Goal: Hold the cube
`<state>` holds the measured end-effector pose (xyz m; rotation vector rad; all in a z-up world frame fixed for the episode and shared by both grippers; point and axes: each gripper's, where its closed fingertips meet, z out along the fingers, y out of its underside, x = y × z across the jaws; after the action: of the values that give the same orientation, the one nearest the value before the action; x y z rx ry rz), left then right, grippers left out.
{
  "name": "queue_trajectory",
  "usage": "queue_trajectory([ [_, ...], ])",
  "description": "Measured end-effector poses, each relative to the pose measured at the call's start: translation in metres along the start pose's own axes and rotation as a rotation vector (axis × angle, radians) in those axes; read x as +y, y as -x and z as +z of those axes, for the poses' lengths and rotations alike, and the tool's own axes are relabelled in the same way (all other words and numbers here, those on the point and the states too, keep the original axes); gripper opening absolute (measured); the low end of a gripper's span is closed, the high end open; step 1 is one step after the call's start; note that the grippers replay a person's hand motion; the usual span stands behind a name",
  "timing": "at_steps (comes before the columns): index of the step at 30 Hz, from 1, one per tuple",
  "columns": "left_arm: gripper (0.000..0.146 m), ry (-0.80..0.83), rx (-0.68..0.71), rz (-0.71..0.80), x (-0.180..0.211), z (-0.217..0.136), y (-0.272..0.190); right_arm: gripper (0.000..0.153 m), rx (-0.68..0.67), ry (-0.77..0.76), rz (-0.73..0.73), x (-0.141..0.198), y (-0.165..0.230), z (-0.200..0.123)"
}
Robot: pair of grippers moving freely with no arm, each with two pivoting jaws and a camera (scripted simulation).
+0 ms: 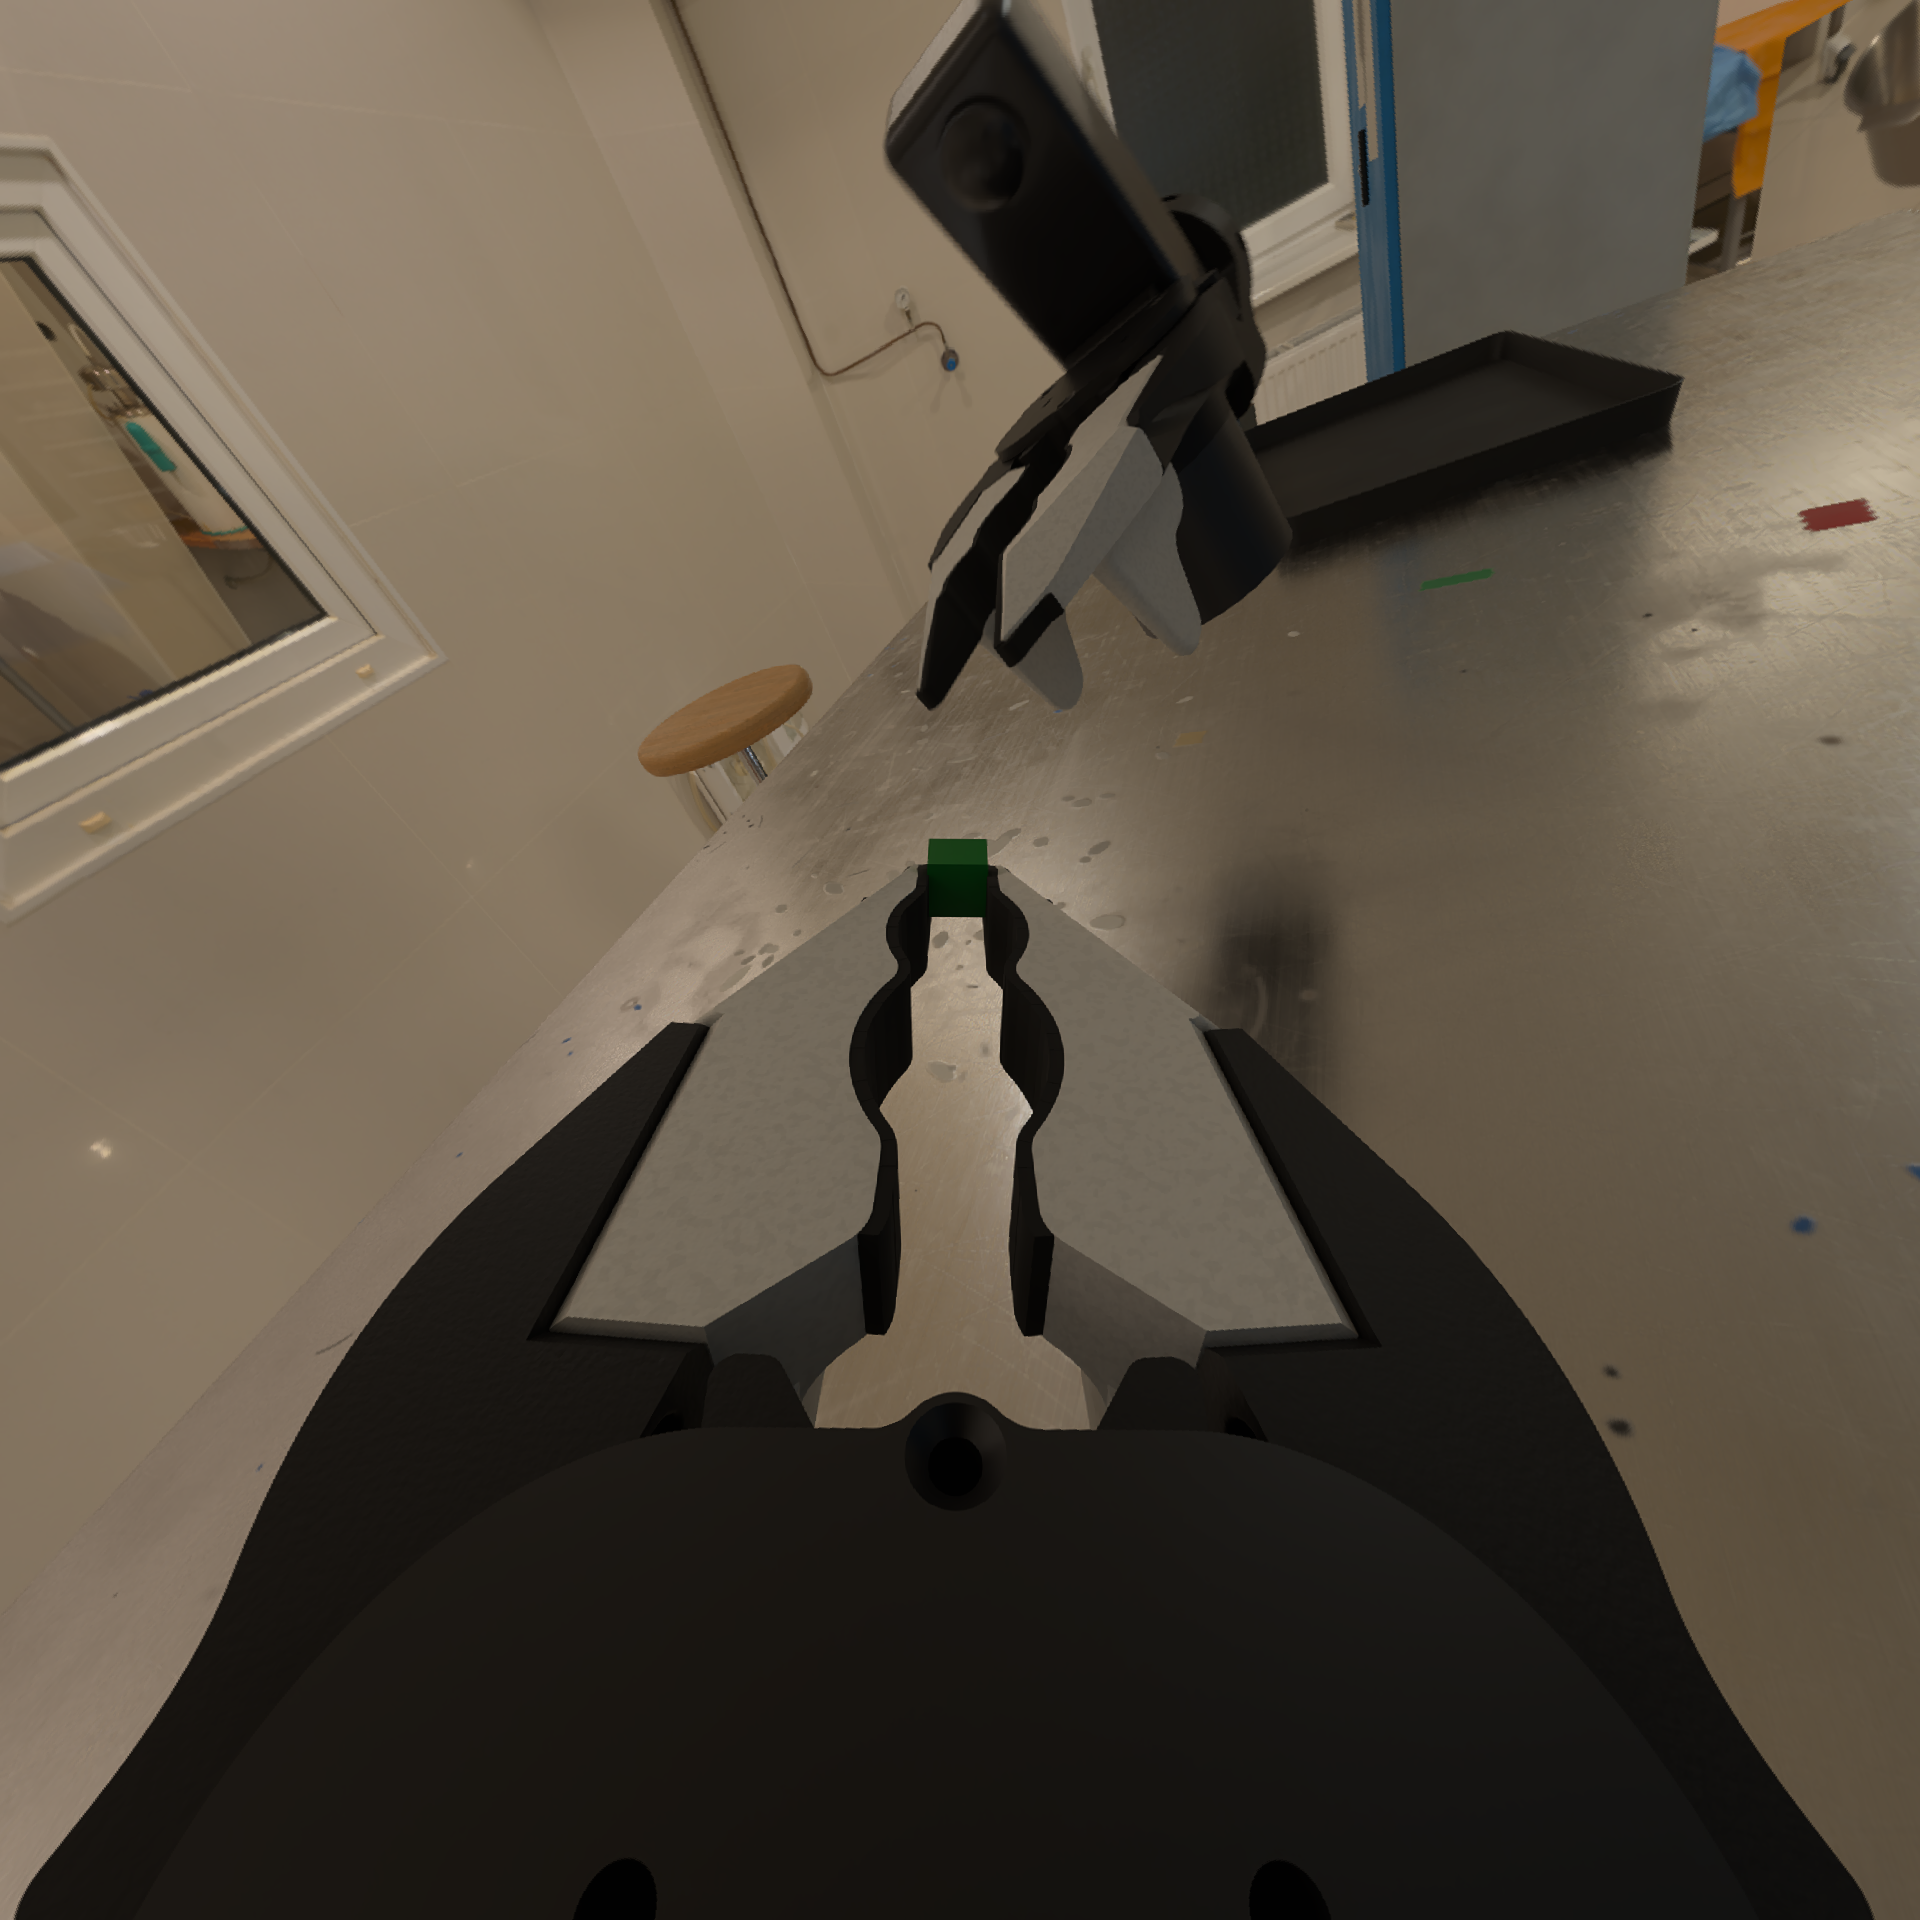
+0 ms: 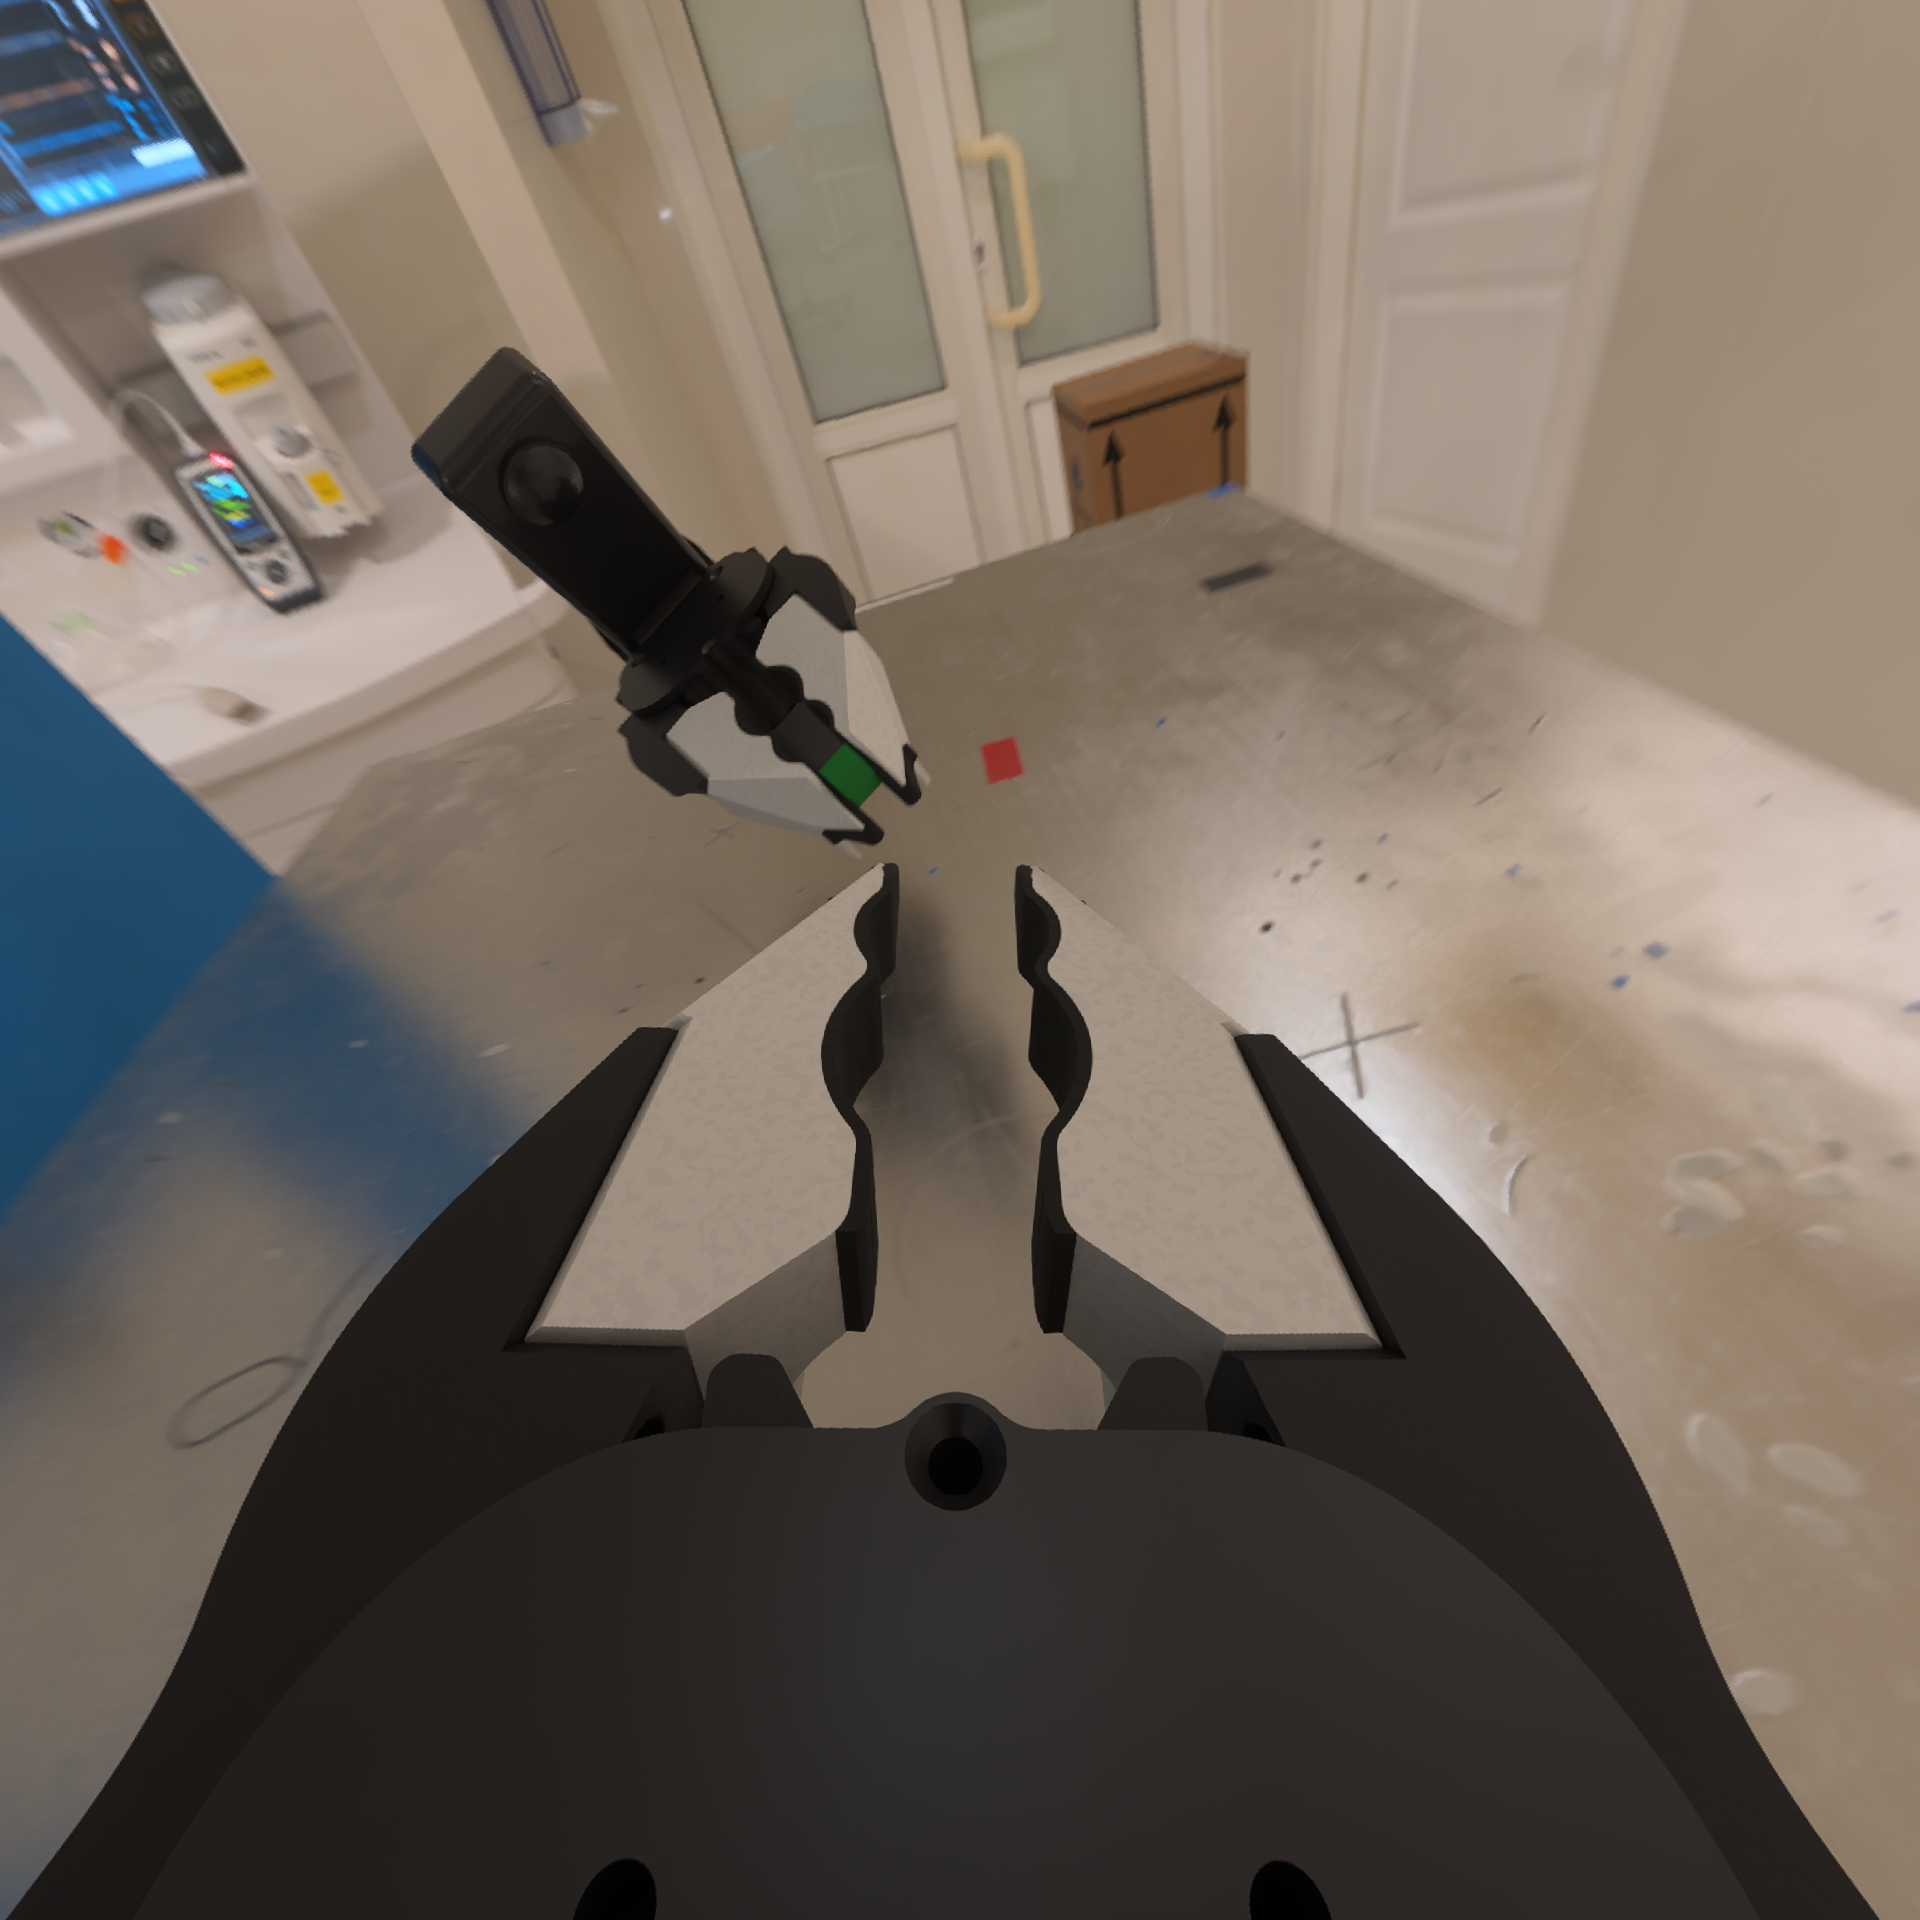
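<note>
A small green cube (image 1: 957,881) sits pinched between the tips of my left gripper (image 1: 957,894), held above the metal table (image 1: 1455,935). In the right wrist view the left gripper (image 2: 878,800) hangs above the table with the green cube (image 2: 847,774) between its fingers. My right gripper (image 2: 954,883) is open and empty, its tips just in front of and below the left gripper. In the left wrist view the right gripper (image 1: 1003,686) hovers ahead, tips pointing down toward the table.
A black tray (image 1: 1475,426) lies at the table's far side. A red patch (image 2: 1003,760) and a green mark (image 1: 1457,579) lie on the table. A wooden stool (image 1: 724,719) stands beyond the table's edge. A cardboard box (image 2: 1151,431) stands by the doors.
</note>
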<state>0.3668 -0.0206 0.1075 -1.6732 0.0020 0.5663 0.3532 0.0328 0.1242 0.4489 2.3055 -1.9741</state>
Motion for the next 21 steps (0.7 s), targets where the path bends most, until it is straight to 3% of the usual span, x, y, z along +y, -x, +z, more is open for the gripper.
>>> queue_trajectory([
  [6, 0.009, -0.006, -0.008, -0.041, -0.001, 0.000, 0.003, 0.028, -0.074, 0.096, 0.171, 0.016, -0.001, 0.003],
  [21, 0.009, -0.255, -0.077, -0.541, -0.019, -0.024, 0.058, 0.028, 0.165, 0.121, 0.030, 0.021, -0.032, -0.002],
])
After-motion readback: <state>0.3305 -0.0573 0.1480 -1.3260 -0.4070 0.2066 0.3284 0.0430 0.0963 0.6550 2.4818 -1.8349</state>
